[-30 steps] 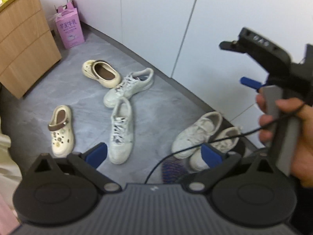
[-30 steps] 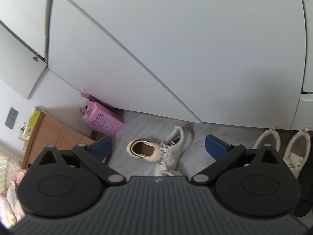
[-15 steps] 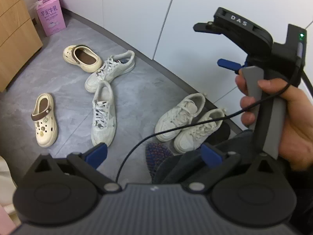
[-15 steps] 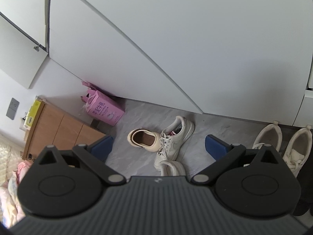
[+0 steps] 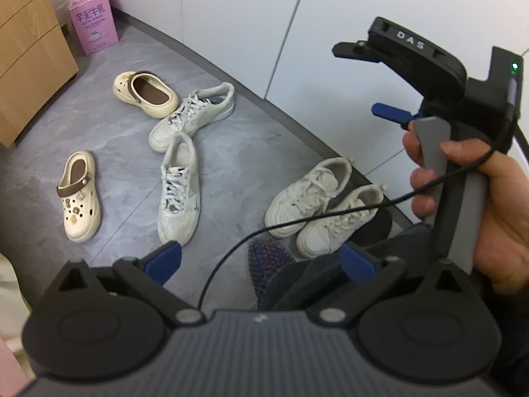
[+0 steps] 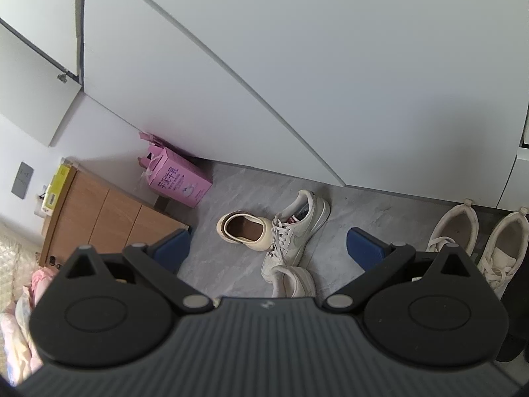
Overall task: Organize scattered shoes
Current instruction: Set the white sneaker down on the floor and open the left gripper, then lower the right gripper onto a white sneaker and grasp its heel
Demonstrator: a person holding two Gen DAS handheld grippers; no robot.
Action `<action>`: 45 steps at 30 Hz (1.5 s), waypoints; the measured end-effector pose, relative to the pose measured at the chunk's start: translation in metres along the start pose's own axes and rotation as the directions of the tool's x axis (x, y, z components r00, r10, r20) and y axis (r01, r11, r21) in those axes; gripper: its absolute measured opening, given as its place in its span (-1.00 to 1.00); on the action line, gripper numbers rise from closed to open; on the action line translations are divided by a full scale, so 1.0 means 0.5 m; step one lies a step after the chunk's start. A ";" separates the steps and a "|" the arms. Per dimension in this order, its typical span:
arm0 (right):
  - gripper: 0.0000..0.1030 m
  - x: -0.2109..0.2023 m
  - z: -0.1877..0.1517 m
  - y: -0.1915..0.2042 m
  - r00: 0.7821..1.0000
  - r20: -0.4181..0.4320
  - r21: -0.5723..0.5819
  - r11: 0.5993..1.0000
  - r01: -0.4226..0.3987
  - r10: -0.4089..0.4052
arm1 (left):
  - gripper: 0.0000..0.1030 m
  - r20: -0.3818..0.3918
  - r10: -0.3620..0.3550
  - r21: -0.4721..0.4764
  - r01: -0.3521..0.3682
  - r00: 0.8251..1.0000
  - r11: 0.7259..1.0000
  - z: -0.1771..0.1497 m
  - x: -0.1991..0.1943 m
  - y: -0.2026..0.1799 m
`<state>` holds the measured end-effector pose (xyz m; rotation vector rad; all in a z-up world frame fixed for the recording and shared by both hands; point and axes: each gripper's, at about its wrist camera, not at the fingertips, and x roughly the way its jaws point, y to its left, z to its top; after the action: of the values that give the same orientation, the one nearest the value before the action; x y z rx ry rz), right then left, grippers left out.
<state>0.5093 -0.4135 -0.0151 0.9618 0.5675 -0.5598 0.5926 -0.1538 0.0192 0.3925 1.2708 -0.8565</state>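
Left wrist view, left to right: wooden cabinet [image 5: 23,56] at far left, pink carton [image 5: 93,24] against the wall beside it. On the grey floor [image 5: 231,152]: cream clog with brown strap [image 5: 79,198] lying alone at left, toe toward camera. 2nd cream clog [image 5: 145,94] farther back, touching the toe area of a white sneaker [image 5: 193,115] angled toward the wall. Another white sneaker [image 5: 178,188] lies in front, its heel touching that one's toe. Well apart to the right, a pair of white sneakers [image 5: 317,205] sits side by side, heels to the baseboard. A black cable [image 5: 297,221] crosses over the pair. A dotted dark slipper toe [image 5: 267,261] is just below the pair.

Left gripper [image 5: 261,261] spread wide, nothing between the blue pads, hanging above the floor. Right gripper [image 5: 373,66] is held up at right by a hand [image 5: 489,205] wrapped round its grey handle.

Right wrist view: cabinet [image 6: 99,211] and carton [image 6: 175,182] at left, clog [image 6: 244,231] and sneaker [image 6: 294,231] in the middle, the pair [image 6: 476,244] at right by the white wall panels [image 6: 297,82]. Right gripper [image 6: 267,244] also spread wide, empty, aimed over the clog and sneaker.
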 end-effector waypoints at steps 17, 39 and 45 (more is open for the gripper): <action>1.00 0.038 -0.016 0.025 0.996 -0.080 -0.080 0.996 0.032 -0.039 | 1.00 0.167 0.223 -0.056 -0.217 0.960 0.975 0.043 -0.012 0.033; 1.00 0.149 -0.060 0.061 0.943 -0.274 -0.180 0.974 0.140 -0.187 | 1.00 0.221 0.316 -0.216 -0.269 0.923 0.939 0.044 -0.057 0.072; 1.00 0.305 -0.140 0.089 0.929 -0.232 -0.276 0.936 0.221 -0.288 | 1.00 0.246 0.318 -0.247 -0.257 0.916 0.934 0.027 -0.079 0.064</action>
<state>0.6354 -0.3607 -0.1222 0.7347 0.9954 -0.5785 0.6233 -0.1292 0.0543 0.2685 0.9933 -0.4979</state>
